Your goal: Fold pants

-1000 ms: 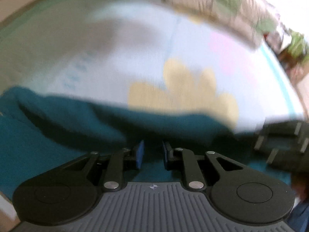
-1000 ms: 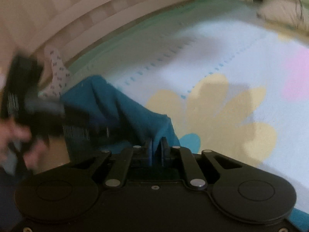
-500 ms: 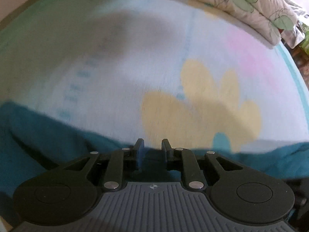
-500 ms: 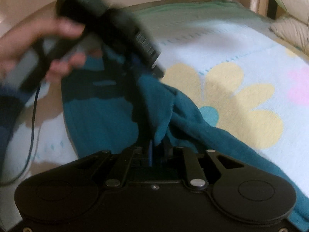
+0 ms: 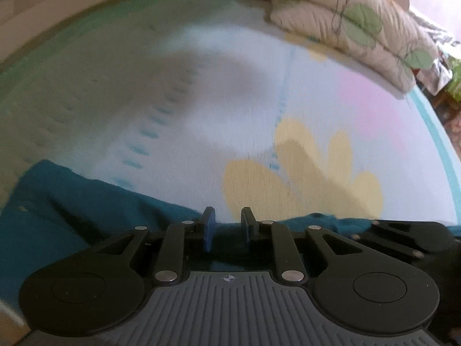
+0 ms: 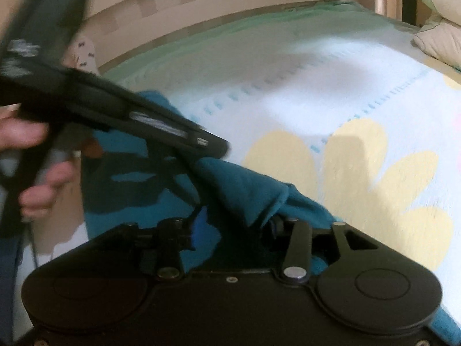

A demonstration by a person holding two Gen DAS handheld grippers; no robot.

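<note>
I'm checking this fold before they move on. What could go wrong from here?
1. The pants are bunched between the right gripper's spread fingers; pulling back may snag the cloth and drag the fold apart.
2. In the right wrist view the left gripper hangs close over that same bunch, so the two grippers might bump.

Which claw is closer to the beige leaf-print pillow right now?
Right, narrowly, as far as I can judge. The beige leaf-print pillow lies far off to the right; the right claw sits beside the left claw on that side.

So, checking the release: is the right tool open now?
Open: right tool has its jaws spread wide, with the teal pants bunched loosely between them.
</note>
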